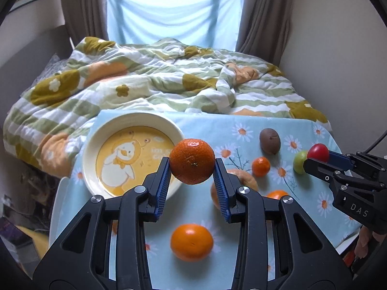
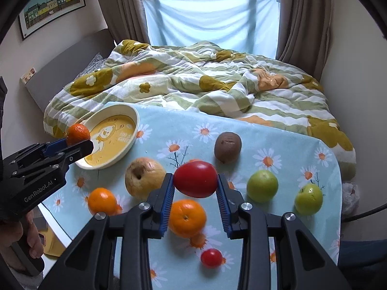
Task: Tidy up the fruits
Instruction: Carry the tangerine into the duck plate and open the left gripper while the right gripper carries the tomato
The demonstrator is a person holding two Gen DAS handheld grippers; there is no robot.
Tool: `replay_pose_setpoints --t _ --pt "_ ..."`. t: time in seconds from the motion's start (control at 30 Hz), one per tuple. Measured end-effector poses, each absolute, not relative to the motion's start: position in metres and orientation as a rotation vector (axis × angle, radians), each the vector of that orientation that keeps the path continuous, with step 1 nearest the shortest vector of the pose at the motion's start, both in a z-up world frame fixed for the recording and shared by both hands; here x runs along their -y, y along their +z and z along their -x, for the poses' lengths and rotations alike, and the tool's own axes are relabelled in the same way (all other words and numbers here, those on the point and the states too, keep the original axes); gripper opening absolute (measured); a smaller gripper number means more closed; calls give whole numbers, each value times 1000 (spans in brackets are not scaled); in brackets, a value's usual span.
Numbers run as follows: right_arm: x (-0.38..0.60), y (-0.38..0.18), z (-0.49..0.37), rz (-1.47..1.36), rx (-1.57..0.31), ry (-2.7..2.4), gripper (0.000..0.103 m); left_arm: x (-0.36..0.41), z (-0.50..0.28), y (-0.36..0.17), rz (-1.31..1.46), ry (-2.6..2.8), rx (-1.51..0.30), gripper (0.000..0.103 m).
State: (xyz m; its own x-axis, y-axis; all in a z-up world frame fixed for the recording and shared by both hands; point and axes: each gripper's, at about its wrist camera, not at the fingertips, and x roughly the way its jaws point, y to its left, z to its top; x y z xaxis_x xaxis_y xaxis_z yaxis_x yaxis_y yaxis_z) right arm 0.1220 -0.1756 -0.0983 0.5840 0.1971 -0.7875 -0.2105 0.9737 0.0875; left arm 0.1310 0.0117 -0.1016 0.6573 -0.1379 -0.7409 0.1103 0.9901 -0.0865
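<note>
Item: we hold a mandarin clamped in the left gripper just right of the plate, a tomato clamped in the right gripper well right of it; release low, inside the rim.

Four oranges, two tomatoes, two green apples, one kiwi, one plate.

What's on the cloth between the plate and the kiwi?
Only bare daisy cloth between the plate and the kiwi, seen in the right wrist view.
</note>
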Motion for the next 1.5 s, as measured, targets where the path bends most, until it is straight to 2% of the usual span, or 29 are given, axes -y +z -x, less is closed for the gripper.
replay_pose_setpoints --t 0.5,0.87,1.03,1.1,1.13,1.17,1.5 --pt "79 -107 -194 -31 -927 178 32 -100 -232 -140 -34 -213 -913 42" --pt "61 -125 -208 -95 -967 91 32 -110 -272 -186 -115 -303 -1022 42" --pt "66 -130 -209 -101 -996 74 32 -110 -278 -187 -122 -291 -1030 43" --pt "69 -131 -210 -104 -999 70 32 -111 -279 -187 -127 -280 -1039 63" --pt "70 -132 -211 -107 -999 70 32 -111 -279 -186 -127 -276 -1037 99" --pt "71 -132 -212 -109 -999 71 32 -112 -277 -183 -123 -270 -1026 103" --pt "72 -126 -220 -83 -991 117 32 -119 -260 -167 -144 -239 -1040 103"
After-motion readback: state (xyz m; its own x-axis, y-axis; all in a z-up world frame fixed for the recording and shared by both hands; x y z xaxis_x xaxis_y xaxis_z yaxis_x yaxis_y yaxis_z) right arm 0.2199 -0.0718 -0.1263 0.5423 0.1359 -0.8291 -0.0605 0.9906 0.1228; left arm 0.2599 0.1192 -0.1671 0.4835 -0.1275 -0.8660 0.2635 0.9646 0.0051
